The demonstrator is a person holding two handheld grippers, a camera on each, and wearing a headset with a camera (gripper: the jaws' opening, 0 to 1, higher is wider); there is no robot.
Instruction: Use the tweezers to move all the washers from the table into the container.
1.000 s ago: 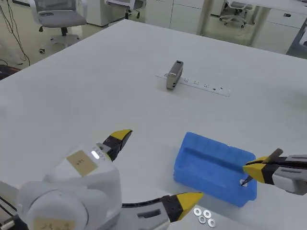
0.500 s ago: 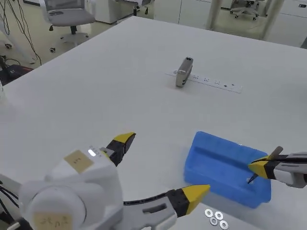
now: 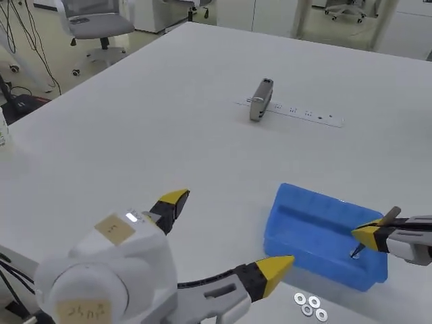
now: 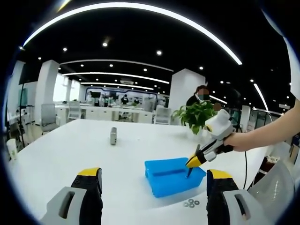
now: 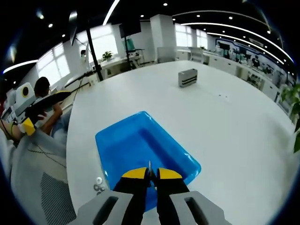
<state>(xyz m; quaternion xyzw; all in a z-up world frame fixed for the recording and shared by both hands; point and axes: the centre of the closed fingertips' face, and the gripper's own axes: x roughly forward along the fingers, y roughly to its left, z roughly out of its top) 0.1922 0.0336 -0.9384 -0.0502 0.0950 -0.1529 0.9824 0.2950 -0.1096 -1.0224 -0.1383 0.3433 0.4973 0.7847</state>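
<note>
A: Where are the washers?
B: We see them on the surface beside the blue container. Our right hand-held gripper pinches tweezers over it; our left hand-held gripper stands open.

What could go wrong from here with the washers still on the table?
The washers lie flat in a tight cluster beside the blue container; the tweezers may slip or scatter them.
The tweezers, clamped in the right hand-held gripper, point down over the container near its wall; a low exit could snag it.
The open left hand-held gripper has a jaw tip near the washers, crowding the approach.
</note>
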